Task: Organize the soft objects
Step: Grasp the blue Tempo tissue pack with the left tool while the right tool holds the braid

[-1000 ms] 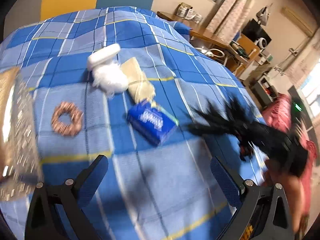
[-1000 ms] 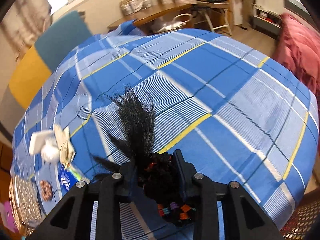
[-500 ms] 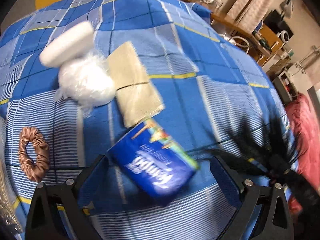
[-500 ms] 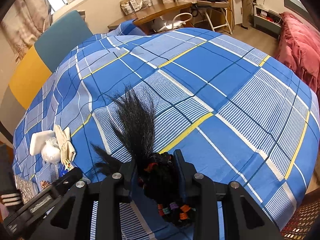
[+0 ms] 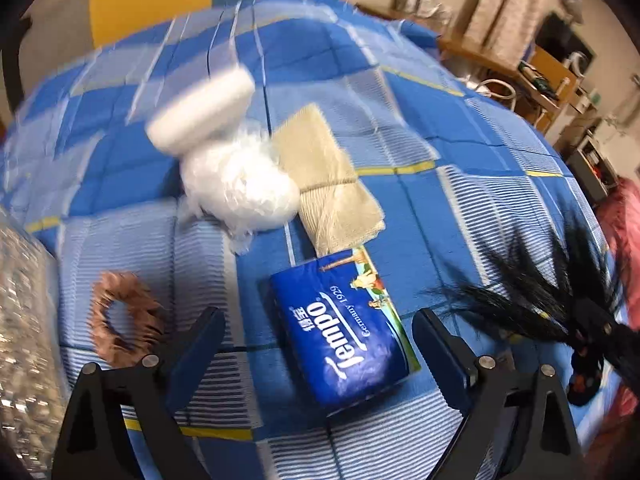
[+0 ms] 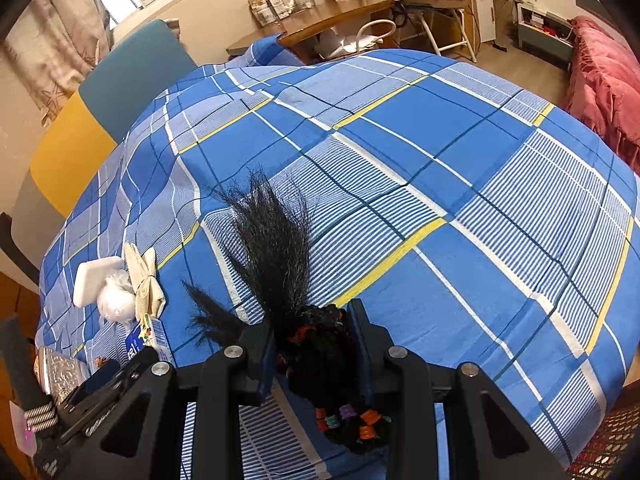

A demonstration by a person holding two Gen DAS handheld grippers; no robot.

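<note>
A blue tissue pack [image 5: 344, 328] lies on the blue plaid bedspread [image 5: 460, 208], and my left gripper [image 5: 320, 344] is open astride it. The pads stand clear of its sides. Behind the pack lie a beige folded cloth [image 5: 328, 176], a white fluffy ball [image 5: 240, 184] and a white foam block [image 5: 200, 108]. A brown scrunchie [image 5: 124, 320] rests to the left. My right gripper [image 6: 312, 352] is shut on a black hairpiece [image 6: 276, 256] with small coloured clips, held just over the bed. That hairpiece [image 5: 540, 300] also shows at the right of the left wrist view.
A silver sequined box [image 5: 24, 320] sits at the bed's left edge. A yellow and teal headboard [image 6: 100, 112] stands behind the bed, with a wooden desk [image 6: 320, 28] and chair beyond. A red blanket [image 6: 600, 64] lies to the right.
My left gripper has dropped and moved in over the tissue pack, which now lies between its fingers. The right gripper and the hairpiece have stayed put.
</note>
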